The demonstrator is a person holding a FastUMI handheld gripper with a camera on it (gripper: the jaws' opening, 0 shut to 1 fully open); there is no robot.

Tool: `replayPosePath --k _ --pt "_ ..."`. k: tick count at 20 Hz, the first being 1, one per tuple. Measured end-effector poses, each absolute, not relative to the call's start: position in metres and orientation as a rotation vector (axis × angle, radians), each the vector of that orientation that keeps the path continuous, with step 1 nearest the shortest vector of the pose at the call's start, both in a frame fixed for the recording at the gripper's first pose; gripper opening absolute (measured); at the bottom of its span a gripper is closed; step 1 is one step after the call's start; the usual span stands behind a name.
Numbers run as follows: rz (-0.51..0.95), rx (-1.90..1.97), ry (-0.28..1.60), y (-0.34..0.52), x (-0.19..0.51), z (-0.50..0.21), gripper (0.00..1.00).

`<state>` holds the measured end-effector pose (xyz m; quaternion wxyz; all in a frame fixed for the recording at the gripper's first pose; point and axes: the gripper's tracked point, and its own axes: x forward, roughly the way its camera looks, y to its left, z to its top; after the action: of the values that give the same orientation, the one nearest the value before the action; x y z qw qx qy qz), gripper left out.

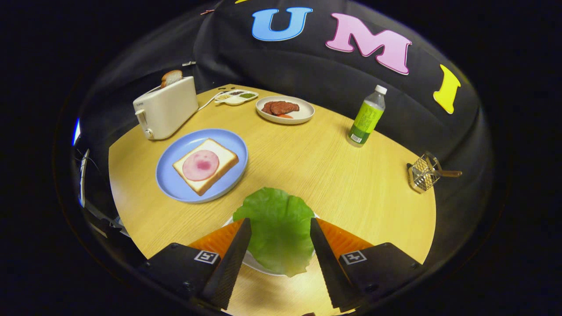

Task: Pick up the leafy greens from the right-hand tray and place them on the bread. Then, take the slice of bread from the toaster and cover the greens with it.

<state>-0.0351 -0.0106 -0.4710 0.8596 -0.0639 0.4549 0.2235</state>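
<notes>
— Here, gripper (280,228) fingers spread either side of the leafy greens (276,228), crinkled and limp on a white tray (257,263); nothing pinched yet.
— Best closed low on the leaf's middle, then lifted toward eleven o'clock: ham-topped bread (206,166), blue plate (182,191). Farther, toaster (166,112), slice (171,77) upright.

gripper view | on hand-held gripper (280,228) | faces forward, downward | close above table (316,162)

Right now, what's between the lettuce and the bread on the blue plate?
Gripper view: only bare table lies between the lettuce, framed by the open gripper, and the blue plate holding the bread.
</notes>
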Motion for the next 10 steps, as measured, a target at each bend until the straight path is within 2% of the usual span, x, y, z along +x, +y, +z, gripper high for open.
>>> replayPosePath --k 2,6,10 --pt "0.488 -0.134 0.990 -0.008 -0.037 -0.486 0.85" --pt "0.512 -0.117 1.059 -0.003 -0.039 -0.504 0.77" --pt "0.525 -0.078 1.135 0.001 -0.046 -0.515 0.77"
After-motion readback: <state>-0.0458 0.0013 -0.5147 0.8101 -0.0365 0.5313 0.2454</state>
